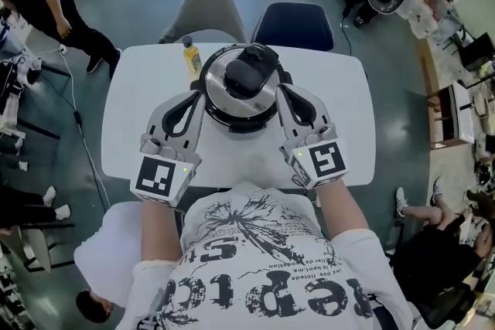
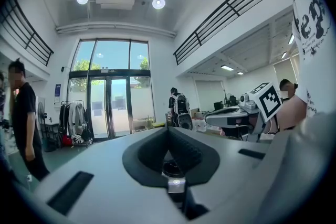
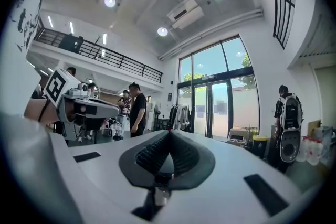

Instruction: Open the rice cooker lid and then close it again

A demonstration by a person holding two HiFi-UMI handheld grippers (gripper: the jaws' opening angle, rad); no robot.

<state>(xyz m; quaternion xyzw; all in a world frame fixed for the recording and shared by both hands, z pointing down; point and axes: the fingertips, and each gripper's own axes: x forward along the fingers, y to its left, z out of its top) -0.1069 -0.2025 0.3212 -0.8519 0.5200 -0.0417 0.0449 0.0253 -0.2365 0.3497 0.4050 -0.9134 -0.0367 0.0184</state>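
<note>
The rice cooker (image 1: pixel 241 87), round with a silver lid and a black handle block on top, stands with its lid down at the middle of the white table (image 1: pixel 352 120). My left gripper (image 1: pixel 201 95) lies level against the cooker's left side, with its jaws together and nothing between them. My right gripper (image 1: pixel 283 93) mirrors it at the cooker's right side, also shut and empty. Whether either tip touches the cooker I cannot tell. In the left gripper view the left gripper (image 2: pixel 168 129) has its pads meeting; the right gripper (image 3: pixel 169 132) shows the same. The cooker appears in neither gripper view.
A small yellow bottle (image 1: pixel 191 56) stands on the table just left of the cooker. A grey chair (image 1: pixel 207 11) and a blue chair (image 1: pixel 294 24) are at the table's far edge. A person (image 1: pixel 46 8) stands at the far left.
</note>
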